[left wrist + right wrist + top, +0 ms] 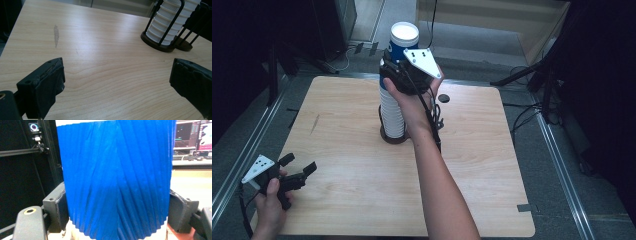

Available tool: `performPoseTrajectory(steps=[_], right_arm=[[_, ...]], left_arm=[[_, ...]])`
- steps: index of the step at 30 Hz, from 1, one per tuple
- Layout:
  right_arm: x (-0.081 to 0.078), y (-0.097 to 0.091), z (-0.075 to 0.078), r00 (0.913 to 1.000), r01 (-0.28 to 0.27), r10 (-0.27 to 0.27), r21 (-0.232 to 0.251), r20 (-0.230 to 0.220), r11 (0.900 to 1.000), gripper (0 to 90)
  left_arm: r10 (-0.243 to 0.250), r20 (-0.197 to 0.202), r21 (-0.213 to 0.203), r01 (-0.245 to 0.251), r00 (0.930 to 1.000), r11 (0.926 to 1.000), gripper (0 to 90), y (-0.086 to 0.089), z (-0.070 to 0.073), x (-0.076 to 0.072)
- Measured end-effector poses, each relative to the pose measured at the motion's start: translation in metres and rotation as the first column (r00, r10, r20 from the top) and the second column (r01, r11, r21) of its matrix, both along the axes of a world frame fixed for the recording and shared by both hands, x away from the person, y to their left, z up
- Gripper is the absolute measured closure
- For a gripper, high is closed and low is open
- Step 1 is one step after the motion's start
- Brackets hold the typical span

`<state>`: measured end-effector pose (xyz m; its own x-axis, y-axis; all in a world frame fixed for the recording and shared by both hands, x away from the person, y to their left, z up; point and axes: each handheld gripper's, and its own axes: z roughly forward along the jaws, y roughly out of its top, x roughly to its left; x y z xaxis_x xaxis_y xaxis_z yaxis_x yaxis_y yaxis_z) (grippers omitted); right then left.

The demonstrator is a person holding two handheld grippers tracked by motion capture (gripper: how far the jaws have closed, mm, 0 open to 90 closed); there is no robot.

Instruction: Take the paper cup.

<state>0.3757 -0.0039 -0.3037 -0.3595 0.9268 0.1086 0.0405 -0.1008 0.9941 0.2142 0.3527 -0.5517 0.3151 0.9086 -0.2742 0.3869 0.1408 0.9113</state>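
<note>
Overhead, the right gripper (393, 61) pinched the blue paper cup (403, 44) at the top of the white cup stack (392, 112), which stood in a black wire holder (394, 136) mid-table. Jaws pressed both sides of the cup. Left gripper (301, 165) hovered near the wooden table's (472, 165) front-left corner, jaws spread, holding nothing.

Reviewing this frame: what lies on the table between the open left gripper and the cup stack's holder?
Nothing: bare wood separates the left gripper from the holder, seen in the left gripper view.
</note>
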Motion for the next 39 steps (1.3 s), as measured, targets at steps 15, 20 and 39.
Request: performPoseTrajectory(steps=[15, 20, 39], right_arm=[[-0.019, -0.047, -0.014, 0.9982, 0.061, -0.061, -0.030, 0.001, 0.9977, 19.7], [-0.027, -0.064, -0.025, 0.9974, 0.071, -0.072, -0.028, -0.011, 0.9971, 19.7], [-0.065, -0.116, -0.075, 0.9941, 0.091, -0.095, -0.085, -0.051, 0.9922, 19.3]], left_arm=[[0.003, -0.006, -0.004, -0.003, 1.0000, 1.0000, 0.9, 0.001, 0.000, 0.000], [0.006, -0.006, 0.001, -0.006, 1.0000, 1.0000, 0.9, 0.000, 0.000, 0.000], [0.013, 0.001, 0.012, -0.013, 0.9999, 0.9998, 0.9, 0.000, 0.001, -0.001]])
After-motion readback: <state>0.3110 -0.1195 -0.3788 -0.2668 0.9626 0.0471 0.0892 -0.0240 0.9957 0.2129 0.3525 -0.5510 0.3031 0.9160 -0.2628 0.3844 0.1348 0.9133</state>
